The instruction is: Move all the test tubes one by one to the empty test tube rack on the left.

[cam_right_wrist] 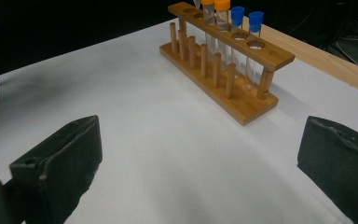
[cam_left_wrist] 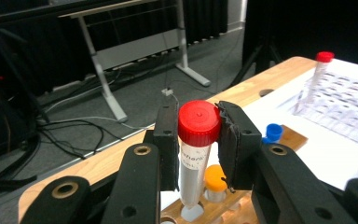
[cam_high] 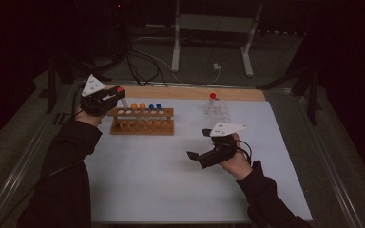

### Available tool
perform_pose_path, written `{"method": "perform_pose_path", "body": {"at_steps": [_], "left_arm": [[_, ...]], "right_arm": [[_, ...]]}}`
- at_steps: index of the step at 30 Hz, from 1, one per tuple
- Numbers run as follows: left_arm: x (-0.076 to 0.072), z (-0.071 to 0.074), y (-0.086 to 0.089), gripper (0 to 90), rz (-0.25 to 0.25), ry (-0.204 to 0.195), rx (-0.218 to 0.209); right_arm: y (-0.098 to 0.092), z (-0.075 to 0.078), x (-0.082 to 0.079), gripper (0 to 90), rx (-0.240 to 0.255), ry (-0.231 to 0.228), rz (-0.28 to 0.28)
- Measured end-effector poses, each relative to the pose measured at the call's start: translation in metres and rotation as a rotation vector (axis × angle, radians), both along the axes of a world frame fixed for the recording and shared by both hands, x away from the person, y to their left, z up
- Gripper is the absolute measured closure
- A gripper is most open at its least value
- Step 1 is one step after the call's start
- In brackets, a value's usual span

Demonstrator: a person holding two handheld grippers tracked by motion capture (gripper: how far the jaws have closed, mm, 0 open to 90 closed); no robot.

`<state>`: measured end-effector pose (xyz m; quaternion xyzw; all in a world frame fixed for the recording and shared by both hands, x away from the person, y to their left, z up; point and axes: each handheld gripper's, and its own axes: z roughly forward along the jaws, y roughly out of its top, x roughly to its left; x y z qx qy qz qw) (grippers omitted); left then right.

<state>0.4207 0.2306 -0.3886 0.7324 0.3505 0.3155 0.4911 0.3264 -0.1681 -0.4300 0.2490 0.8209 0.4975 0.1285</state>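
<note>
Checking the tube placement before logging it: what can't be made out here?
- Red-capped tube: printed label, left gripper view, partly covered by the left claw.
- Its tip in the wooden rack: cut off by the bottom edge.
- Clear rack: high view, too dim and small.

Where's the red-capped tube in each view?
High view: red-capped tube upper left, in the left gripper, above the wooden rack's left end.
Left gripper view: tube centre, clamped between the jaws, tip entering a rack hole.
Right gripper view: I can't pick it out.
Shared landmark: the rack with orange- and blue-capped tubes.
</note>
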Motion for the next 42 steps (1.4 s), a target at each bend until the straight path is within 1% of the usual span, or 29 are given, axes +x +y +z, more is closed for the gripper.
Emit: {"method": "perform_pose_path", "body": {"at_steps": [1, 3, 5, 6, 8, 12, 16, 22, 26, 31, 33, 35, 37, 42], "left_arm": [[0.000, -0.002, 0.000, 71.7, 0.002, 0.002, -0.007], [0.002, -0.007, -0.001, 71.7, 0.008, 0.005, -0.002], [0.003, -0.012, -0.002, 71.7, 0.006, 0.016, -0.011], [0.003, -0.014, -0.002, 71.7, 0.010, 0.017, -0.005], [0.005, -0.020, -0.003, 71.7, 0.008, 0.029, -0.010], [0.006, -0.032, -0.005, 71.7, 0.013, 0.043, -0.005], [0.007, -0.042, -0.005, 71.6, 0.017, 0.062, -0.008], [0.011, -0.054, -0.005, 71.6, 0.024, 0.092, -0.005], [0.013, -0.057, -0.007, 71.6, 0.029, 0.105, 0.004], [0.014, -0.058, -0.008, 71.6, 0.030, 0.120, 0.016], [0.015, -0.059, -0.009, 71.7, 0.033, 0.130, 0.031], [0.016, -0.060, -0.010, 71.6, 0.035, 0.136, 0.036], [0.016, -0.060, -0.010, 71.6, 0.036, 0.138, 0.030], [0.016, -0.059, -0.010, 71.6, 0.037, 0.142, 0.042]], "right_arm": [[0.000, 0.000, 0.000, 0.0, -0.001, -0.001, -0.001], [-0.001, 0.000, 0.000, 0.0, 0.004, -0.001, -0.002], [-0.002, 0.000, 0.000, 0.0, 0.003, -0.003, -0.004], [-0.002, 0.000, 0.000, 0.0, 0.005, -0.002, -0.004], [-0.002, 0.000, 0.000, 0.0, 0.003, -0.003, -0.004], [-0.003, 0.000, 0.001, 0.0, 0.007, 0.002, -0.007], [-0.004, 0.000, 0.001, 0.0, 0.010, 0.004, -0.008], [-0.004, 0.000, 0.001, 0.0, 0.010, 0.004, -0.007], [-0.004, 0.000, 0.002, 0.0, 0.009, 0.003, -0.008], [-0.005, 0.000, 0.002, 0.0, 0.010, 0.004, -0.010], [-0.005, 0.000, 0.002, 0.0, 0.011, 0.004, -0.011], [-0.005, 0.000, 0.002, 0.0, 0.010, 0.004, -0.011], [-0.005, 0.000, 0.002, 0.0, 0.011, 0.005, -0.011], [-0.006, 0.000, 0.003, 0.0, 0.011, 0.003, -0.014]]}}
